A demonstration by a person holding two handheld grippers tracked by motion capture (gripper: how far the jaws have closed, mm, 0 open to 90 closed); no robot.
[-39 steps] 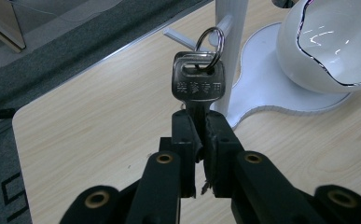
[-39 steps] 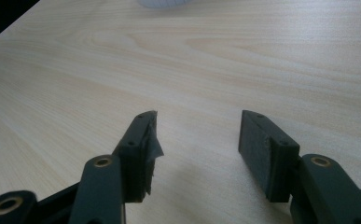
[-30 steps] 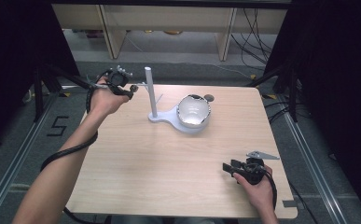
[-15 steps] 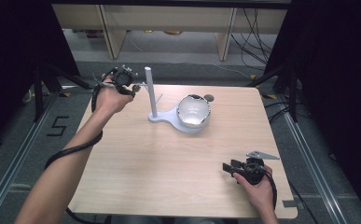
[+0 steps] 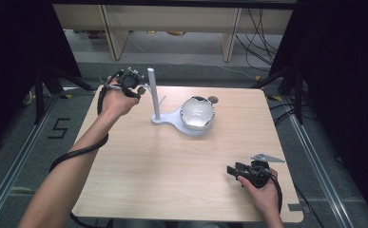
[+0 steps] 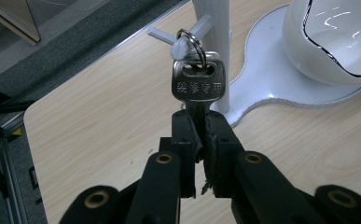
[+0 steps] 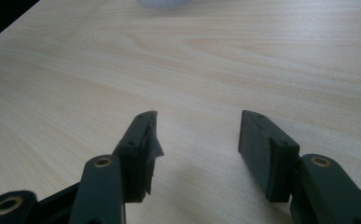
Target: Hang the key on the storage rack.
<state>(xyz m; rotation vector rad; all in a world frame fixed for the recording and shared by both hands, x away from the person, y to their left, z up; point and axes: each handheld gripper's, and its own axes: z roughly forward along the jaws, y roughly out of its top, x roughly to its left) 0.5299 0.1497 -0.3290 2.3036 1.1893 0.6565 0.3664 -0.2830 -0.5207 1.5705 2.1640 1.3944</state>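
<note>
Left hand-held gripper (image 6: 199, 135) pinches the blade of a flat silver key (image 6: 198, 84) between its black jaws; the key's rectangular head is stamped with characters and carries a thin wire ring (image 6: 190, 39). That ring sits over the rounded tip of a white plastic peg (image 6: 180, 38) jutting from the upright post of a white stand (image 6: 271, 84), whose smooth, curved base lies flat on the pale wood-grain bench (image 5: 162, 161). A glossy white bowl (image 5: 197, 113) with a dark rim rests on that base, just right of the post. In the high view the left hand (image 5: 115, 100) reaches to the upper left of the frame, forearm stretched diagonally across the bench. At lower right, the right hand-held gripper (image 7: 197, 140) rests low near the bench's front edge, jaws spread wide apart with nothing between them, held by the right hand (image 5: 262, 187).
</note>
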